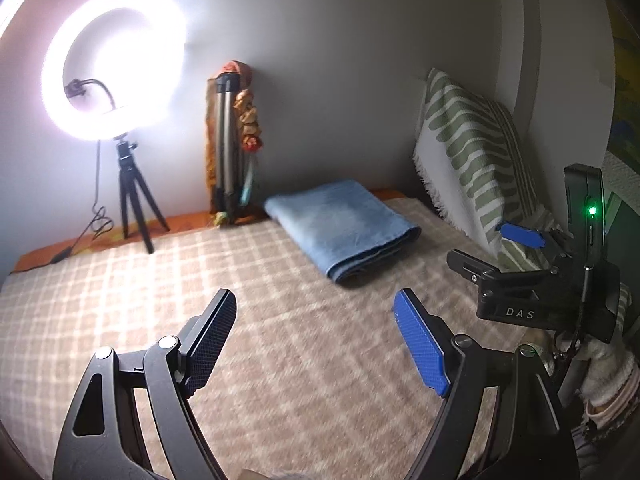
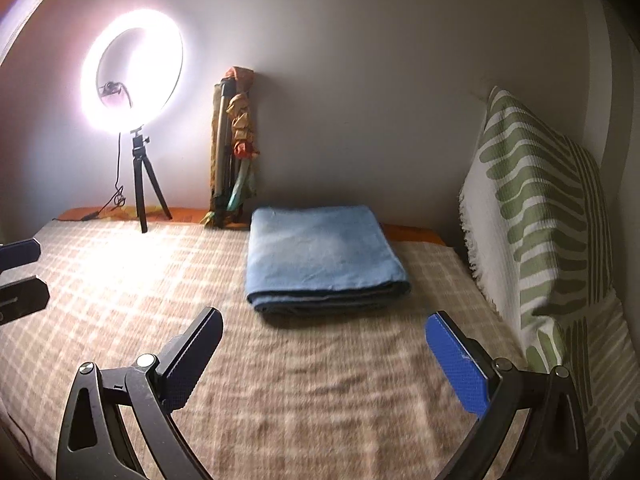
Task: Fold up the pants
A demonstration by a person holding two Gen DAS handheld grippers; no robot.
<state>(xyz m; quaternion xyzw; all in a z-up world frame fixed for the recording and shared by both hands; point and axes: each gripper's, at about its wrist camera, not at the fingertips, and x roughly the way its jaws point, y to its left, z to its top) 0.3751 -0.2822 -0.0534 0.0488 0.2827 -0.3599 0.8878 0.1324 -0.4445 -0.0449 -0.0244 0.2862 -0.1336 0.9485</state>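
Note:
The blue pants [image 1: 342, 226] lie folded into a neat rectangular stack on the checked beige bedspread [image 1: 120, 280], near the far wall. They also show in the right wrist view [image 2: 322, 258], straight ahead. My left gripper [image 1: 316, 312] is open and empty, held above the bedspread short of the pants. My right gripper [image 2: 324, 332] is open and empty, just short of the stack's near folded edge. The right gripper's body also shows at the right of the left wrist view [image 1: 536, 280].
A lit ring light on a small tripod [image 1: 116, 80] stands at the back left with its cable trailing. A folded tripod wrapped in cloth [image 1: 232, 148] leans on the wall. A green-patterned pillow [image 2: 540, 216] stands along the right side.

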